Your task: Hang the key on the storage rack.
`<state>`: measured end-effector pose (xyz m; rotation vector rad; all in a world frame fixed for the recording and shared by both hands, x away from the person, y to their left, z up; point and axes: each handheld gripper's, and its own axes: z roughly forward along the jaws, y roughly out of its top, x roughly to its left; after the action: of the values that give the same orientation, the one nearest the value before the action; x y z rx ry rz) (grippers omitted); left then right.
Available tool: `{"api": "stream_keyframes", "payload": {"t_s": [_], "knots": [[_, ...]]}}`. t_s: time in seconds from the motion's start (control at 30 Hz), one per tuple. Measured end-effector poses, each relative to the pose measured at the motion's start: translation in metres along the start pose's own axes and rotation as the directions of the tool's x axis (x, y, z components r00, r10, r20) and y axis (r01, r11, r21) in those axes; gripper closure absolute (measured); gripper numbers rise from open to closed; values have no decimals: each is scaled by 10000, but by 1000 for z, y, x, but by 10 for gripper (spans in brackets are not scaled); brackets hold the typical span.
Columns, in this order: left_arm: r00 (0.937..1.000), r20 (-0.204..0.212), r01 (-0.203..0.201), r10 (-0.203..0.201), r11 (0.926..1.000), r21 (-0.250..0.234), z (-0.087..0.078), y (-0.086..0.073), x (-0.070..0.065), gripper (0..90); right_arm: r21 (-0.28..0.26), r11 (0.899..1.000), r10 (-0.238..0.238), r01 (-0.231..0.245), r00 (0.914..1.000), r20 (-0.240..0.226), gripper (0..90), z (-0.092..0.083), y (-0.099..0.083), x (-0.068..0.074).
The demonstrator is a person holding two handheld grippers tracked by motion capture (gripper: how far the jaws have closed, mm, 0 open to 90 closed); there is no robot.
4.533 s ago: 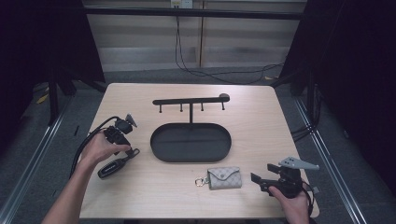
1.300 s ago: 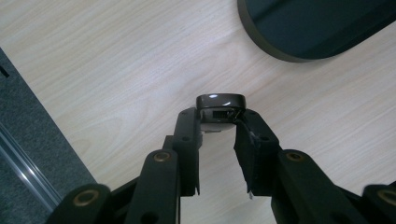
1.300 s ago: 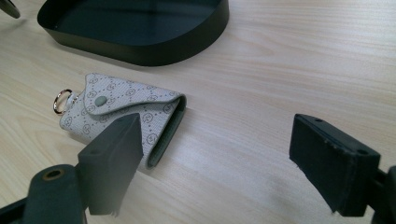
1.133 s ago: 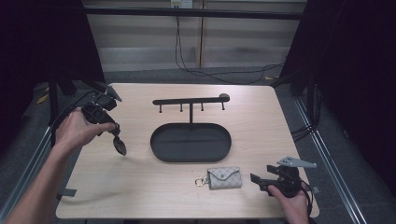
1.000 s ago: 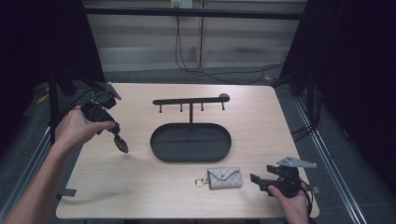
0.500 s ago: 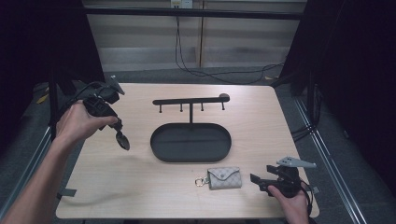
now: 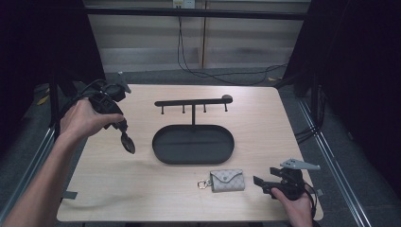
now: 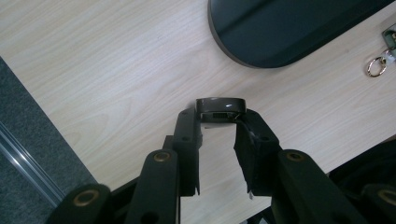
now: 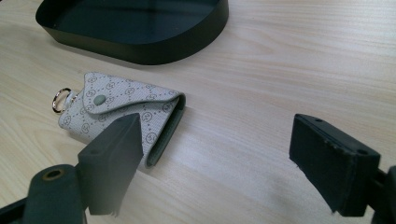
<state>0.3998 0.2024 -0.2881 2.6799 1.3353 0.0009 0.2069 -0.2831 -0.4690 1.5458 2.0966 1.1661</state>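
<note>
Light wood table (image 7: pixel 142 189), grey floor (image 7: pixel 246 75) w/ cables (image 7: pixel 189 61), dark curtains (image 7: pixel 359 71) both sides

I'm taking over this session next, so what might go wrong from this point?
The left gripper pinches the dark key fob only at its fingertips, above the table and outside the black tray; it may slip and fall onto the wood. Carried toward the tray, it might bump the hook stand. The right gripper rests open beside the key pouch; a careless close might push it away.

Wooden table (image 7: pixel 142 189): black tray (image 7: pixel 193 144), key pouch (image 7: pixel 227 180).
</note>
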Motion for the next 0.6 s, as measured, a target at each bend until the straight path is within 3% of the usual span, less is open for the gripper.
{"api": "stream_keyframes", "payload": {"t_s": [0.17, 0.6], "knots": [[9996, -88, -252, 253, 9996, 107, 1, 6, -9, 708, -6, 10000, -1, 0, 10000, -53, 170, 0, 0, 0], [9988, -127, -469, 470, 9989, 77, -3, 19, -23, 708, -41, 10000, -33, 33, 10000, -89, 170, -1, 0, 0]]}}
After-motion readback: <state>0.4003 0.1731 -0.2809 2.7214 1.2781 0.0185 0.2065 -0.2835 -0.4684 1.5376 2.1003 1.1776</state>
